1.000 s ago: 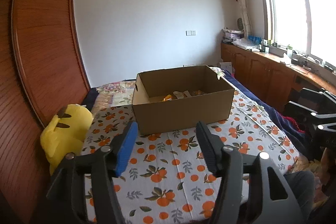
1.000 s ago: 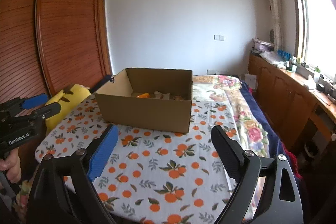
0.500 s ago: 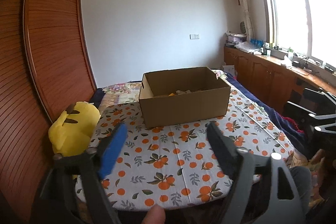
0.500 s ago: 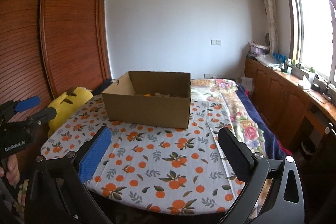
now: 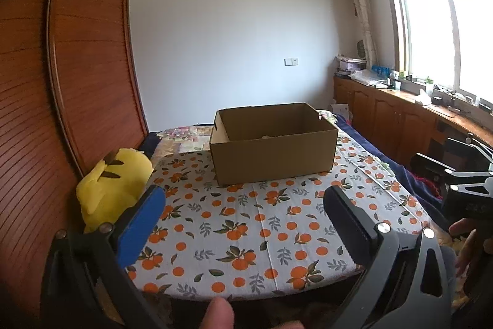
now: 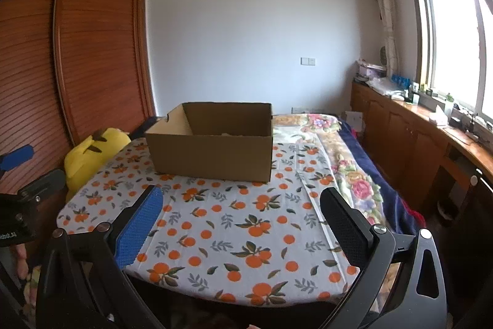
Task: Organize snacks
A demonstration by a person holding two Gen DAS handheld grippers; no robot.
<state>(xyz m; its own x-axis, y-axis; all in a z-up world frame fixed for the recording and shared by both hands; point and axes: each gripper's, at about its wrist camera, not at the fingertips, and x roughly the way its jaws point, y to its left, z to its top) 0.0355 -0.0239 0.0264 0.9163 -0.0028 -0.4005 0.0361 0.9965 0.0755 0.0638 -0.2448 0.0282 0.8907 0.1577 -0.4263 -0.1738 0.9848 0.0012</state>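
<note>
Left tool [image 5: 243, 205] hangs above the near edge of the surface [image 5: 262, 236], its jaws having just been opening, now spread wide with nothing between them. Right tool [image 6: 240, 205] hovers beside it over the same orange-print cloth, jaws equally wide and empty. A fingertip [image 5: 218, 312] pokes in at the bottom of the left view. Further back, the box [image 5: 274, 144] stands open-topped on the surface, well apart from both tools; only a pale scrap of the snacks [image 5: 271, 136] shows over its near wall. A yellow plush [image 5: 114, 184] leans beside the surface at left, against the wooden wardrobe [image 5: 77, 82].
</note>
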